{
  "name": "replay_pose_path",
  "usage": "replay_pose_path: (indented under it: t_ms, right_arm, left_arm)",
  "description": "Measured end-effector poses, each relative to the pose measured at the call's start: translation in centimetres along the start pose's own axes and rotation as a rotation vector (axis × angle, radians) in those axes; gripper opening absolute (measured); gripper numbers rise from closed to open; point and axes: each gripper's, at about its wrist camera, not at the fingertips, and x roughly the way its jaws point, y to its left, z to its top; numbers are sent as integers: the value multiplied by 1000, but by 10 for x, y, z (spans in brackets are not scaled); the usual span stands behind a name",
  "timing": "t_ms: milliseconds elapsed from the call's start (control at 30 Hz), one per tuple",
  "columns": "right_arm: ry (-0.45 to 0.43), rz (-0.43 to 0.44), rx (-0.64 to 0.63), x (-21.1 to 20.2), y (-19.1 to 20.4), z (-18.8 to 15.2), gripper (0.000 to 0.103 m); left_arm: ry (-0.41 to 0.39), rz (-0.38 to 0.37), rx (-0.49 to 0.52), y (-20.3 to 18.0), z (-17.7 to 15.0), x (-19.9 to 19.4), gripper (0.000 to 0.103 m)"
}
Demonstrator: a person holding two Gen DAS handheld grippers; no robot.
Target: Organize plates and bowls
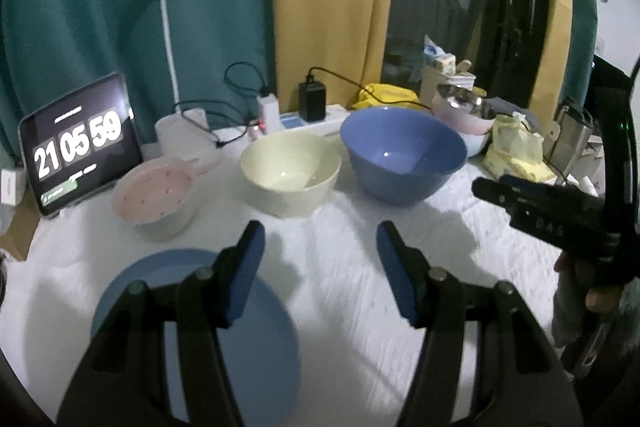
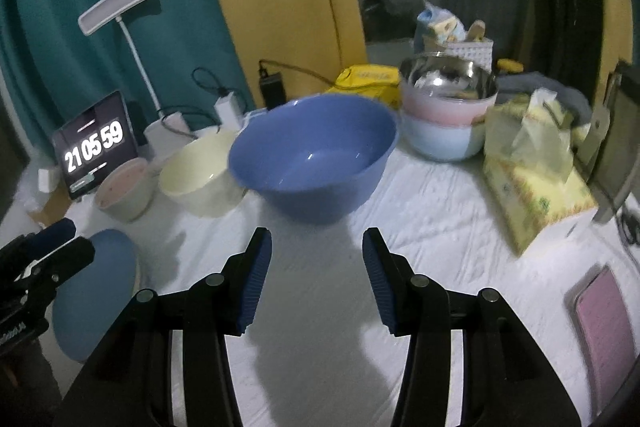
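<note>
Blue bowl (image 2: 316,155) untouched, cream bowl (image 2: 200,175) beside it; right gripper (image 2: 316,267) and left gripper (image 1: 320,259) both agape, empty; nesting pending, approach likely next.

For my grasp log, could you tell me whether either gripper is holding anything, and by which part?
Nothing is held. The left gripper and the right gripper are both open, with only the white tablecloth between their fingers.

Teal curtain (image 1: 100,27) and yellow curtain (image 1: 332,7) hang behind a white-clothed table (image 1: 340,247) in dim light.
</note>
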Motion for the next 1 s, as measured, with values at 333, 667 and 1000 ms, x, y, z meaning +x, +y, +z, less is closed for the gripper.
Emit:
replay_pose_path:
  t_ms: [333, 667, 1000]
  right_arm:
    - [-30, -50, 21, 23, -20, 33, 50]
    - [32, -67, 44, 58, -35, 29, 50]
    - [85, -57, 86, 74, -51, 10, 50]
  left_arm:
    - [-38, -9, -7, -8, 20, 20, 60]
    - [-16, -16, 6, -26, 28, 47, 60]
    - [20, -55, 3, -52, 30, 86, 60]
